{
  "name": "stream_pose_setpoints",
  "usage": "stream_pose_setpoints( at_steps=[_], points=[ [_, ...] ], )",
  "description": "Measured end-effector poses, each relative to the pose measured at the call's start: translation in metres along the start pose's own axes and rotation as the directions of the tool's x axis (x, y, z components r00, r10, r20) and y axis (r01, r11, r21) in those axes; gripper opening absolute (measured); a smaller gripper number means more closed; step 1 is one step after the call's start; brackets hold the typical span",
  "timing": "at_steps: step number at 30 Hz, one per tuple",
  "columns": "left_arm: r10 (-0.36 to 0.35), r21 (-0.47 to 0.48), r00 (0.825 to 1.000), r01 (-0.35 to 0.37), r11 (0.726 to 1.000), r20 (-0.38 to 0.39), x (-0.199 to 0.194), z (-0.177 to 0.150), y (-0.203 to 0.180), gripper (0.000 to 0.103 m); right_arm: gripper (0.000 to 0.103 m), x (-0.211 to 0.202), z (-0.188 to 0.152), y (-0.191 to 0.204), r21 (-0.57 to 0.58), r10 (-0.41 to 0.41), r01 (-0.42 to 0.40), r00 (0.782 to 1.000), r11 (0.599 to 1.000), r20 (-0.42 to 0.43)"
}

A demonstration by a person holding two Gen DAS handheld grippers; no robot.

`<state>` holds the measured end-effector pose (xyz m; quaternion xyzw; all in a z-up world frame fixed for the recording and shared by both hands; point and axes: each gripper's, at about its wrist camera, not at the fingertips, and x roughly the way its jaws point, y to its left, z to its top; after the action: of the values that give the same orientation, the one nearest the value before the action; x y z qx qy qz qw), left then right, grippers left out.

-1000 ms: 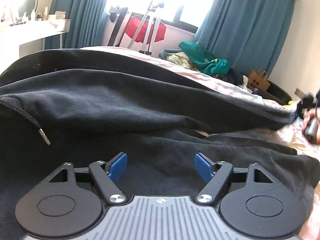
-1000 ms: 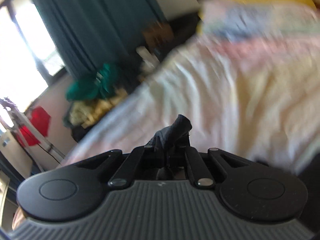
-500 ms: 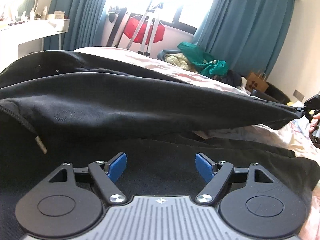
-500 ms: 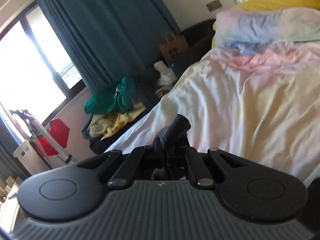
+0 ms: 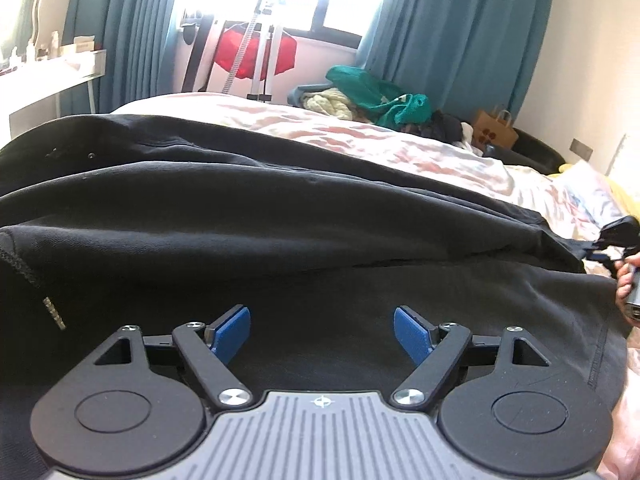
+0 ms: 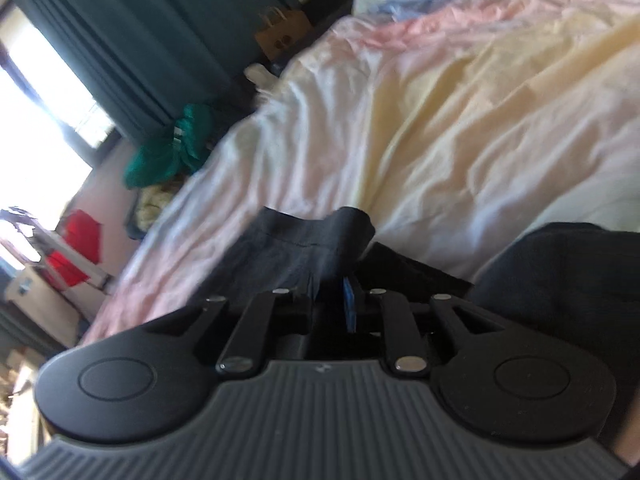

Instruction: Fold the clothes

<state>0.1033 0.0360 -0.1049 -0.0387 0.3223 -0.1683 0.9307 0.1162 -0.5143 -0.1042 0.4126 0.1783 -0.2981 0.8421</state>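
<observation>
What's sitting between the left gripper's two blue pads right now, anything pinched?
Nothing pinched. In the left wrist view the left gripper stands wide open, and only the flat black garment spread on the bed shows in the gap between its fingertips.

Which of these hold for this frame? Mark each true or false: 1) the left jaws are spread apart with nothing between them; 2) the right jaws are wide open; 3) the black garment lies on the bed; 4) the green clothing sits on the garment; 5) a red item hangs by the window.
1) True. The left gripper is open over the black garment, gripping nothing.
2) False. The right gripper has its jaws closed on a bunched edge of the black garment.
3) True. It is spread across the bed.
4) False. The green clothing lies in a pile beyond the bed.
5) True. The red item hangs on a stand below the window.
</observation>
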Motion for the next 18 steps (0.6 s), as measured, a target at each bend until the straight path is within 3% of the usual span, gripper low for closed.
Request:
stream_pose_setpoints(
  at_steps=[3, 6, 7, 9, 13, 18],
  points=[
    [0.007, 0.008, 1.000, -0.007, 1.000, 0.010, -0.004, -0.001, -0.005, 0.081, 0.045, -0.041, -0.007, 0.000, -0.002, 0.047, -0.047, 0.998, 0.999, 0.042],
    [0.009, 0.000, 1.000, -0.009, 1.000, 0.021, -0.012, -0.003, -0.008, 0.082, 0.049, -0.083, -0.008, -0.004, -0.008, 0.069, -0.068, 0.993, 0.998, 0.097],
    [0.008, -0.009, 1.000, -0.007, 1.000, 0.025, -0.015, -0.003, -0.008, 0.082, 0.056, -0.097, -0.008, -0.010, 0.007, 0.057, -0.058, 0.990, 0.998, 0.130],
    [0.009, -0.029, 1.000, -0.008, 1.000, 0.029, -0.024, -0.003, -0.006, 0.082, 0.081, -0.124, -0.011, -0.022, 0.044, 0.022, -0.031, 0.979, 0.999, 0.202],
    [0.031, -0.076, 0.999, -0.028, 0.997, 0.035, -0.040, -0.004, -0.004, 0.082, 0.083, -0.154, -0.011, -0.045, 0.156, -0.076, 0.037, 0.965, 0.987, 0.251],
    [0.068, -0.172, 0.998, -0.063, 0.983, 0.018, -0.064, -0.008, 0.006, 0.083, 0.082, -0.137, -0.018, -0.055, 0.158, -0.129, 0.116, 0.989, 0.981, 0.069]
  ],
)
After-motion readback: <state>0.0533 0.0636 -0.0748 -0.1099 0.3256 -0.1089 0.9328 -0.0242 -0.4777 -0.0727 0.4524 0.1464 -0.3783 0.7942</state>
